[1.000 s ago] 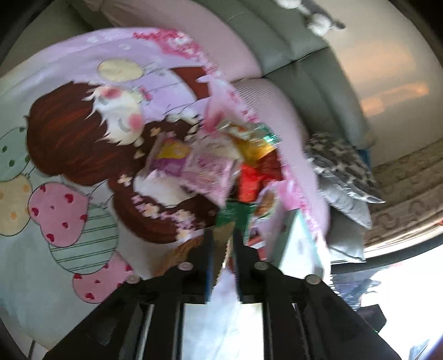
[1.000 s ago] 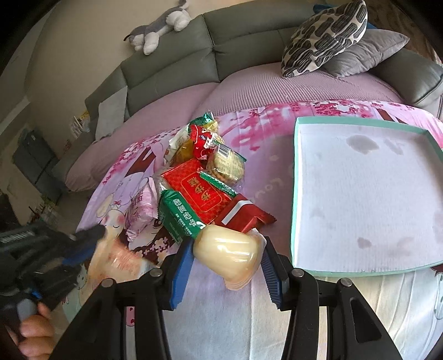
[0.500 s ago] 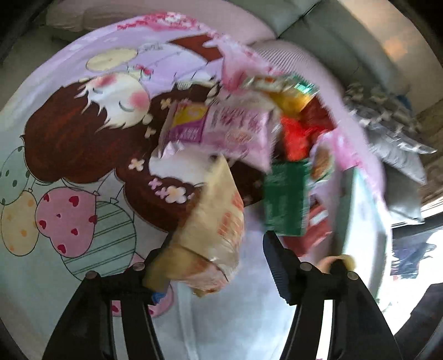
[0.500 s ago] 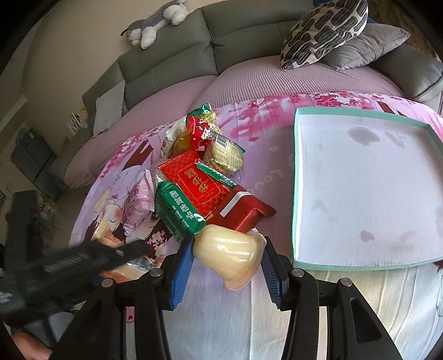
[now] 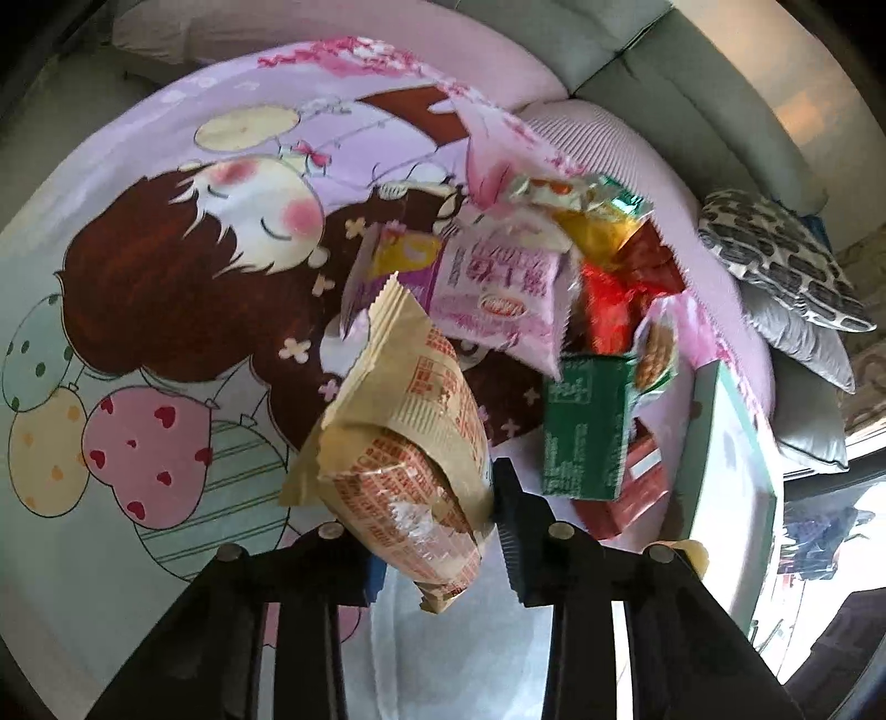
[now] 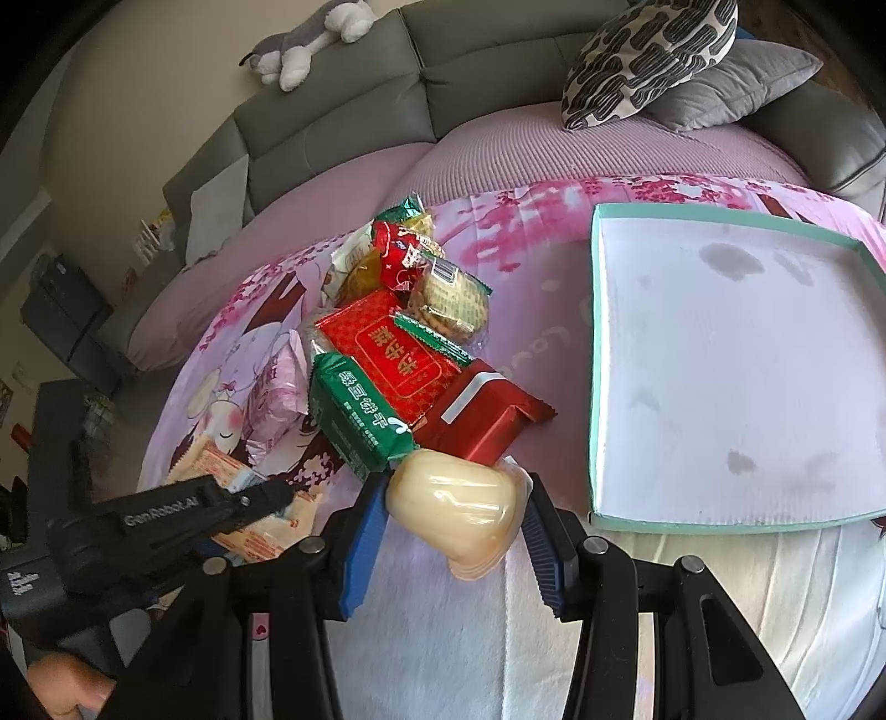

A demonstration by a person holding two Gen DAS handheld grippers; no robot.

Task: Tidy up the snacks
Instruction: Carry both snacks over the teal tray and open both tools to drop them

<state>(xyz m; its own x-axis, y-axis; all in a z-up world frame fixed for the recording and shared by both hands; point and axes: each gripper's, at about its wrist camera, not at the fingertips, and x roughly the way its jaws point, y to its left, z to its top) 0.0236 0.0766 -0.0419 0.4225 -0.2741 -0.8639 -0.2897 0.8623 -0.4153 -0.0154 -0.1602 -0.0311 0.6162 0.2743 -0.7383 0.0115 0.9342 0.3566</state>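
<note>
My left gripper [image 5: 437, 531] is shut on a beige snack packet with red print [image 5: 410, 443], held above the cartoon blanket [image 5: 166, 288]. My right gripper [image 6: 451, 526] is shut on a pale yellow wrapped jelly cup [image 6: 459, 507]. A pile of snacks lies on the blanket: a green packet [image 6: 357, 418], a red packet [image 6: 396, 354], a dark red packet [image 6: 482, 415], a biscuit pack [image 6: 451, 302] and a pink packet [image 5: 498, 293]. A shallow teal-rimmed white box [image 6: 595, 387] lies to the right of the pile. The left gripper also shows in the right wrist view [image 6: 166, 515], low left.
A grey sofa [image 6: 343, 127] curves behind, with a plush toy [image 6: 310, 50] on its back and patterned cushions [image 6: 653, 55] at the right. A mauve cover [image 6: 498, 160] lies under the blanket. Dark furniture [image 6: 61, 310] stands at far left.
My left gripper went from closed, to wide open around the beige packet, to shut on it and holding it up. The right gripper kept hold of the jelly cup and barely moved.
</note>
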